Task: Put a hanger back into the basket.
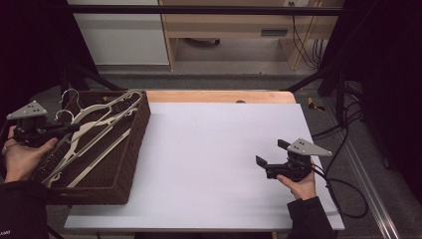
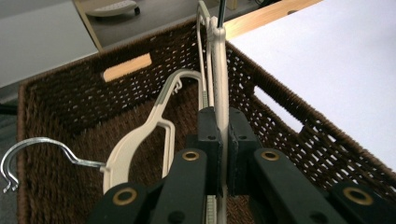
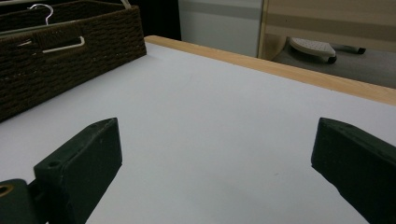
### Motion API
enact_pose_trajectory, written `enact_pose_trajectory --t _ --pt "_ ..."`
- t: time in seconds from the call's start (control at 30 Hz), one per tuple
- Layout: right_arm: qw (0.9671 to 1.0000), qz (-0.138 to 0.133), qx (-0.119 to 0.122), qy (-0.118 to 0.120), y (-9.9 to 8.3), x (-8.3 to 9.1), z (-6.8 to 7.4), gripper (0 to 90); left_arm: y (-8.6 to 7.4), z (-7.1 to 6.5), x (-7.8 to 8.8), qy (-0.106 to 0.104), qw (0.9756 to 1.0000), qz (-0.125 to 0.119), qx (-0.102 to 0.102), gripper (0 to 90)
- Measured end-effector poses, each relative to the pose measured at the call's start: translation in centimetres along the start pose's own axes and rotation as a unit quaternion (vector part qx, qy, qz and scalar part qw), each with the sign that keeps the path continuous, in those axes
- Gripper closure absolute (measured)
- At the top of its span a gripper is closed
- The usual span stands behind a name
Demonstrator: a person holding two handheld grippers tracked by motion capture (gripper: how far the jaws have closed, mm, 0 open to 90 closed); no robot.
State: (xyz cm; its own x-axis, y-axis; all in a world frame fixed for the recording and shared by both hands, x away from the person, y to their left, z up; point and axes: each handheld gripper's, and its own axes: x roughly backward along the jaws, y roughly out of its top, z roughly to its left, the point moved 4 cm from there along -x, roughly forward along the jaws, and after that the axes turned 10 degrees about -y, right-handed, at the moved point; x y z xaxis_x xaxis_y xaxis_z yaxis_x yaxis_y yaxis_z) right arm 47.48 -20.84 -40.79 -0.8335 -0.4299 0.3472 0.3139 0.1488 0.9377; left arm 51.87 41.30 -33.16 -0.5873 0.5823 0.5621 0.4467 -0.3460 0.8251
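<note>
Gripping a cream plastic hanger, the left gripper has its two black jaws pressed together on the thin bar of that hanger, which stands between them in the left gripper view and runs up and away toward the far wall of the brown wicker basket. In the high view this gripper is at the left side of the basket, over its inside, and the person's left hand holds it from just outside the left rim.

More hangers of the same pale colour lie inside the basket in a loose pile, crossing one another, and their metal hooks point toward the far left corner of the basket. In the left gripper view a second hanger rests on the basket floor just left of the held one, with its metal hook curling toward the left wall. I cannot tell if the held hanger touches the others lower down.

The basket stands on the left part of a white table top, and a wooden edge shows behind it to the right.

The right gripper is well apart from the basket, to its right, low over the white surface. Its jaws stand wide apart with nothing between them, as the right gripper view shows clearly; they point toward the basket. The right hand holds it from below.
</note>
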Motion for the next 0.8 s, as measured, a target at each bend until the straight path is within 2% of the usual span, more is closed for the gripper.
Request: enact_pose_trajectory --t 0.13,0.5,0.57,0.7,0.73,0.8 --pt "1.0 0.001 0.0 0.0 0.0 0.0 0.0 2.3 -1.0 0.0 -1.3 -0.001 0.9997 0.002 0.023 86.4" --pt "1.0 0.001 0.0 0.001 0.0 0.0 0.0 2.3 -3.2 -0.2 -3.6 0.0 0.9986 0.016 0.051 86.1" --pt "1.0 0.0 -0.002 0.0 0.0 0.1 0.0 2.3 -3.9 -0.1 -4.2 -0.001 0.9976 0.019 0.066 85.9" --pt "1.0 -0.002 0.001 0.001 0.0 0.1 0.0 2.3 -4.6 0.3 -4.1 -0.002 0.9966 0.014 0.081 85.5" --pt "1.0 -0.001 -0.001 0.0 0.0 0.1 0.0 2.3 -5.1 0.4 -4.3 0.001 0.9958 0.014 0.091 85.3" --pt "1.0 0.0 0.0 0.0 0.0 0.1 0.0 2.3 -5.3 0.6 -4.4 0.003 0.9943 0.026 0.104 84.6"
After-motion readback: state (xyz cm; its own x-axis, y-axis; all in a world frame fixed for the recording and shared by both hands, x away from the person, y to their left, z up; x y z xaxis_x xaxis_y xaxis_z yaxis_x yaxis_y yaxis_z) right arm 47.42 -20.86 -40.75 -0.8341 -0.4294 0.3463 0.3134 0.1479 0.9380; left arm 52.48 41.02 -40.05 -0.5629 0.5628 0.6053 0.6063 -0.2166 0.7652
